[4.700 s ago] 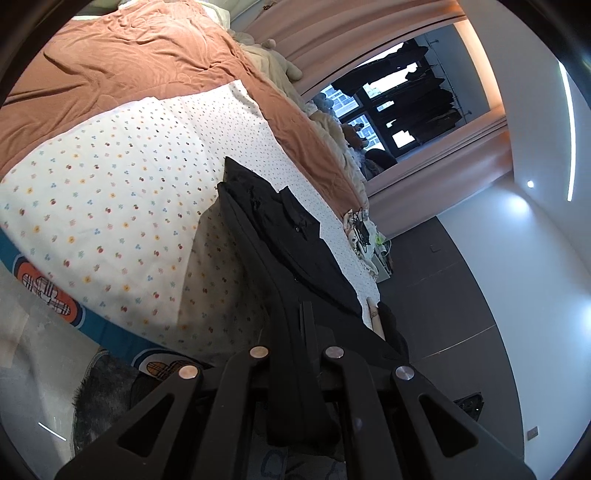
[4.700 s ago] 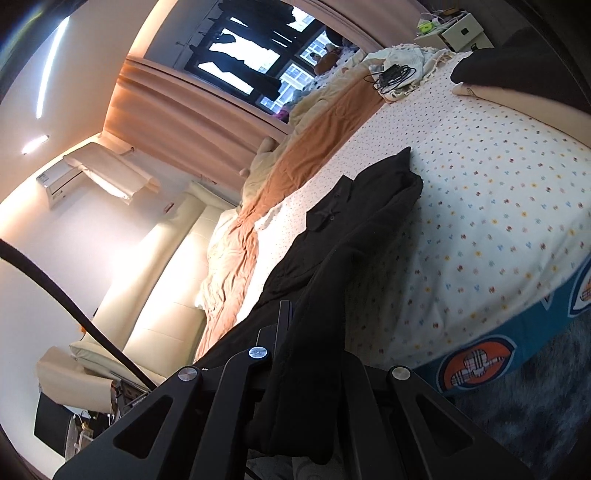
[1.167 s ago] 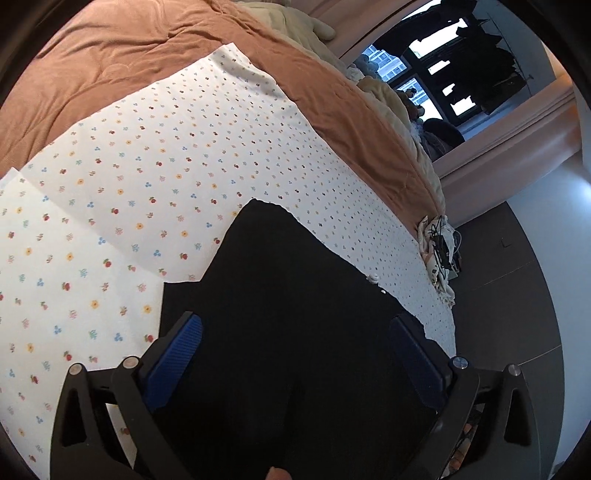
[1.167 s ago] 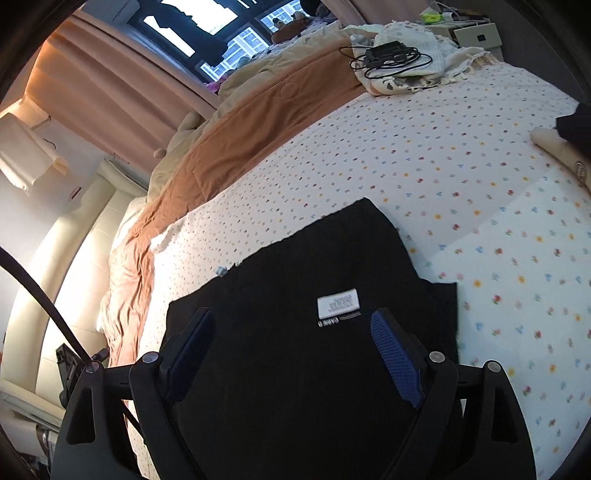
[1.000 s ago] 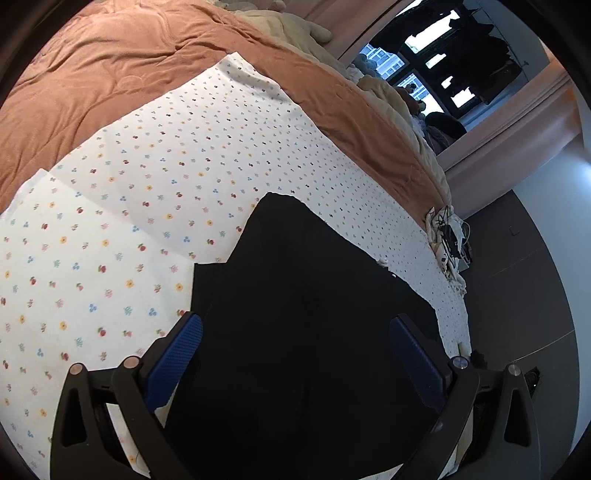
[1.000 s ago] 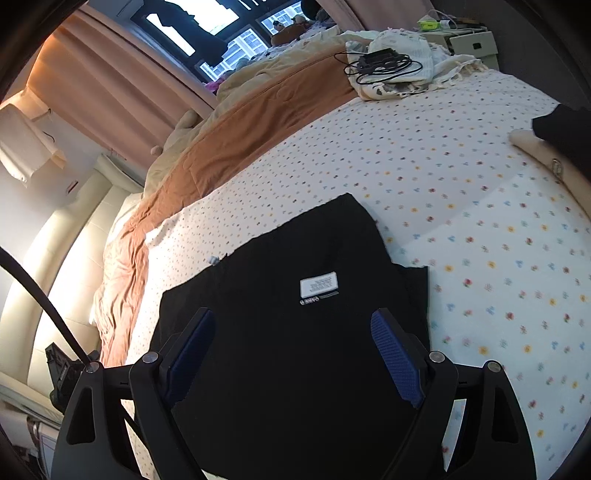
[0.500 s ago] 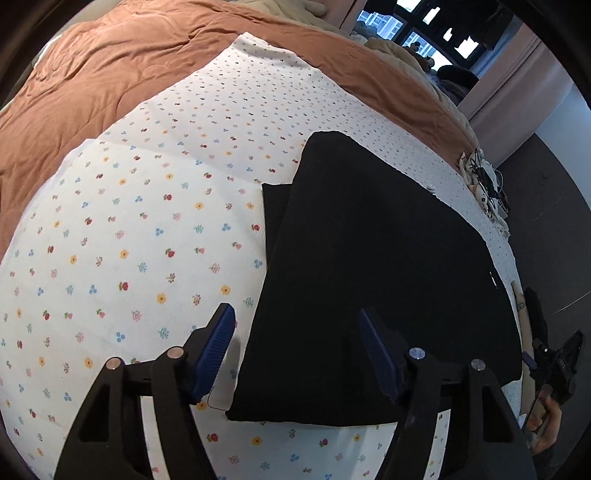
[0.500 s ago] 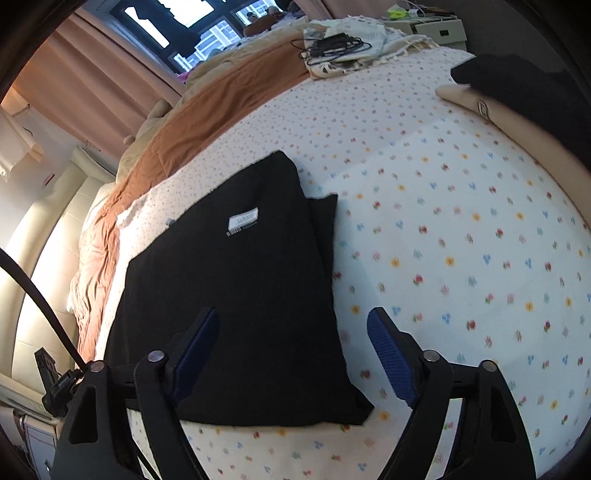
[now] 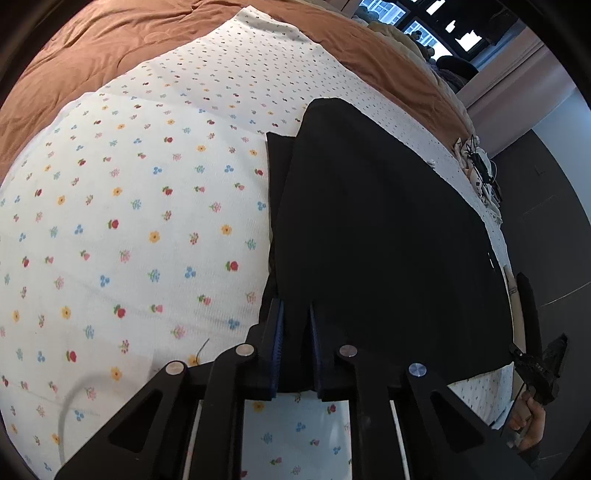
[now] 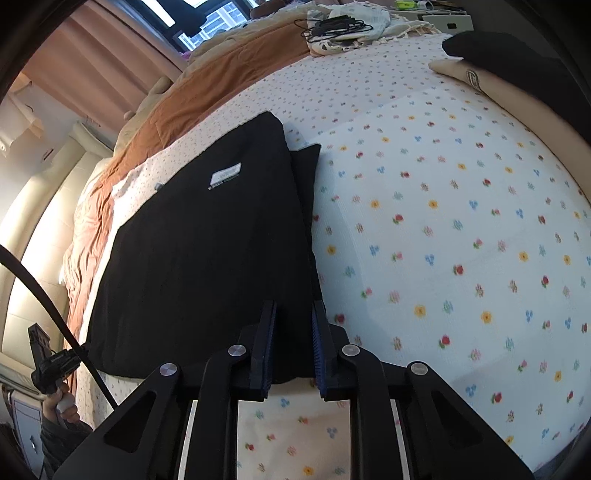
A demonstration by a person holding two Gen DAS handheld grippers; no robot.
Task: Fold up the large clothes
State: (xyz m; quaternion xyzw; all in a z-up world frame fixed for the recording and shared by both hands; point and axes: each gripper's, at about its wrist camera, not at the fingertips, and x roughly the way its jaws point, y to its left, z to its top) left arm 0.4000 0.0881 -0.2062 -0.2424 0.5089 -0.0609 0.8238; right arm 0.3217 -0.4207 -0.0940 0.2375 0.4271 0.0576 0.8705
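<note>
A black garment [image 9: 388, 240] lies folded flat on the floral bed sheet [image 9: 129, 240]; a white label [image 10: 225, 172] shows on its top. My left gripper [image 9: 295, 314] is at the garment's near left corner, jaws closing, with the black fabric pinched between the blue pads [image 9: 277, 332]. My right gripper [image 10: 293, 310] is at the near right corner [image 10: 295, 332], jaws also closing, with fabric filling the gap. Each view shows the other gripper small at the far side, held by a hand [image 9: 532, 424].
A brown duvet [image 9: 129, 48] covers the far half of the bed. Black cables on a cream cloth [image 10: 343, 27] lie at the bed's far corner. A tan and black item [image 10: 498, 81] rests at the right edge. Dark floor [image 9: 554, 229] lies beyond the bed.
Both grippers came down and back from above the laid-out garment to its near edge. Their wide-open jaws narrowed onto the two near corners.
</note>
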